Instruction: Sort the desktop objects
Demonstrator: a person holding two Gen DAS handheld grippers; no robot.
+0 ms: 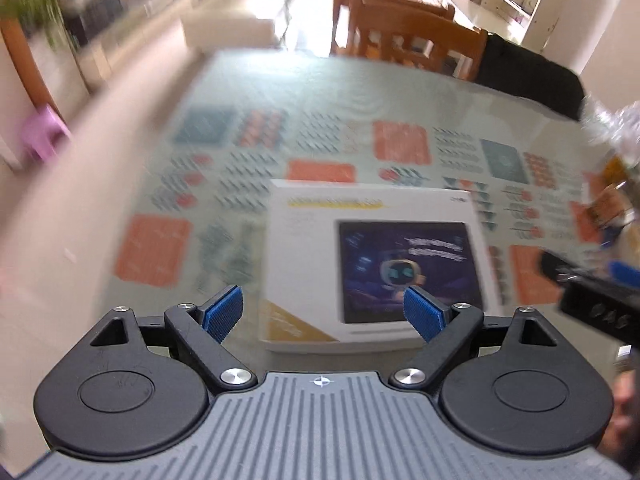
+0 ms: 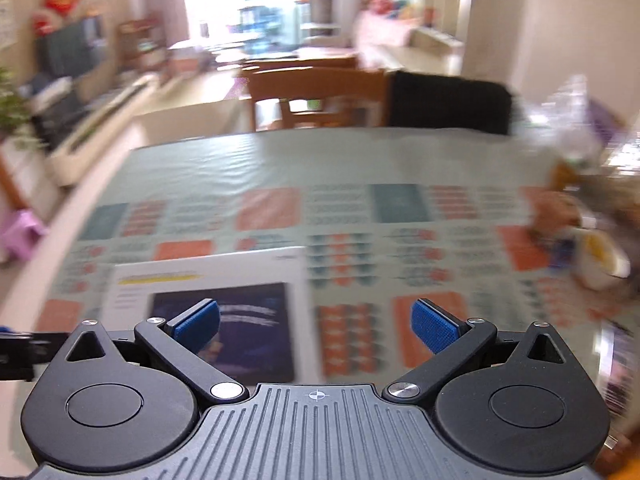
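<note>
A flat white box (image 1: pixel 372 256) with a dark cartoon robot picture lies on the patterned tablecloth (image 1: pixel 240 168). My left gripper (image 1: pixel 322 312) is open and empty, hovering over the box's near edge. In the right wrist view the same box (image 2: pixel 208 292) lies at the lower left, and my right gripper (image 2: pixel 316 326) is open and empty above the tablecloth (image 2: pixel 340 208), to the right of the box. The right gripper also shows at the right edge of the left wrist view (image 1: pixel 592 292). A blurred cluster of small objects (image 2: pixel 588 236) sits at the table's right side.
Wooden chairs (image 1: pixel 404 40) and a black chair back (image 2: pixel 448 100) stand at the table's far edge. A clear plastic item (image 2: pixel 572 120) stands at the right. A purple stool (image 1: pixel 44 132) is on the floor to the left. Both views are motion-blurred.
</note>
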